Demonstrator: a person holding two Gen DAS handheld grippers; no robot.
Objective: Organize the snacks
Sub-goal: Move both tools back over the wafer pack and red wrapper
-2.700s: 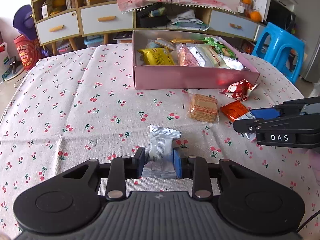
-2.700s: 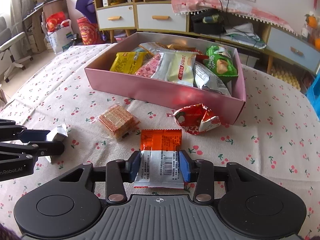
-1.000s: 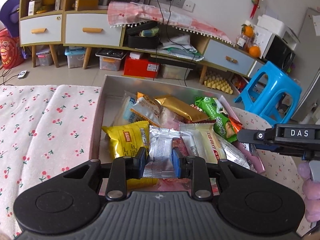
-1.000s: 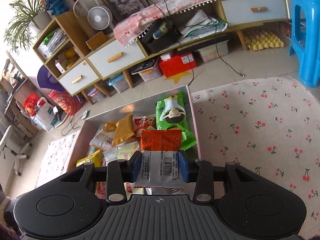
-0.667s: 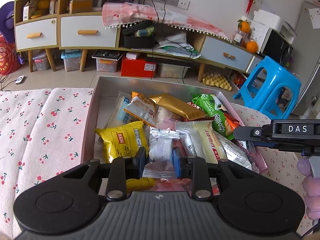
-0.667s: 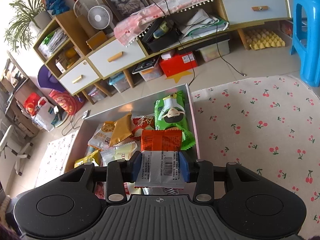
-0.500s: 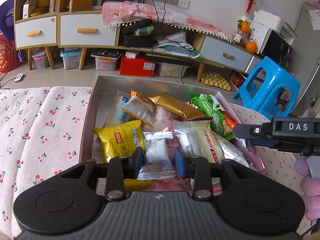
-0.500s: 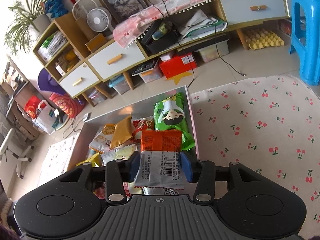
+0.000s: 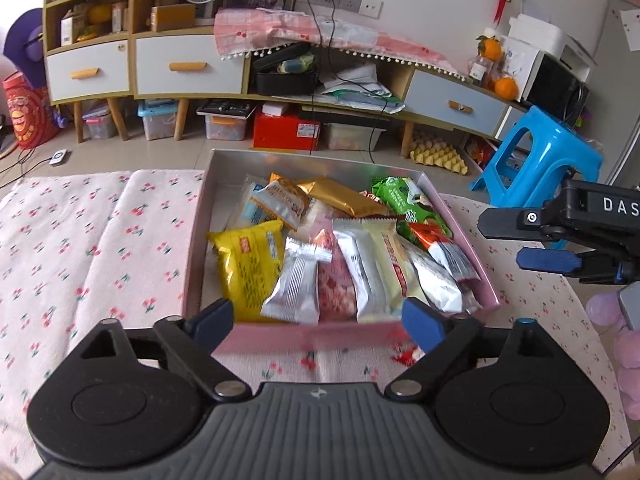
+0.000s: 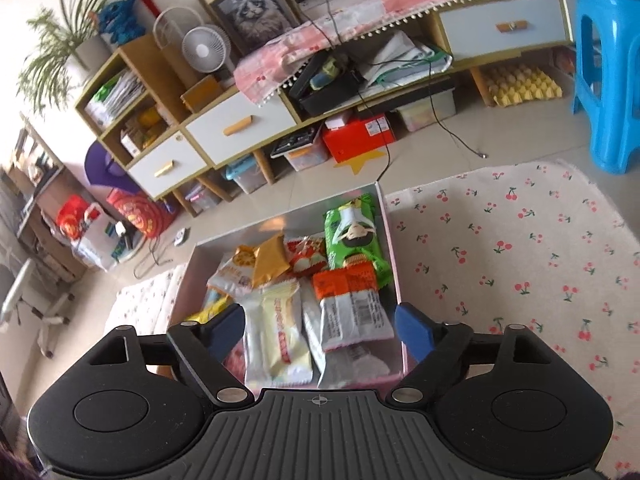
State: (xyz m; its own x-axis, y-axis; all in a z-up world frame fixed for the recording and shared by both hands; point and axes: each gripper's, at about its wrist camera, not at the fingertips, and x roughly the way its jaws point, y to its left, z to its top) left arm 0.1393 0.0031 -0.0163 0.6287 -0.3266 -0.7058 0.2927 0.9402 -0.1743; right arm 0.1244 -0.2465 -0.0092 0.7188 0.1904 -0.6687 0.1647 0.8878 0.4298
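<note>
My left gripper hangs with fingers spread wide and empty above the pink box, where the silver packet lies beside the yellow bag. My right gripper is also wide apart, with the orange-and-white packet resting on other snacks near the box's right wall.

Setting: home living room. Evidence: low wooden cabinet with drawers, desk fan, framed cat picture, potted plant, blue plastic stool, table with cherry-print cloth.
</note>
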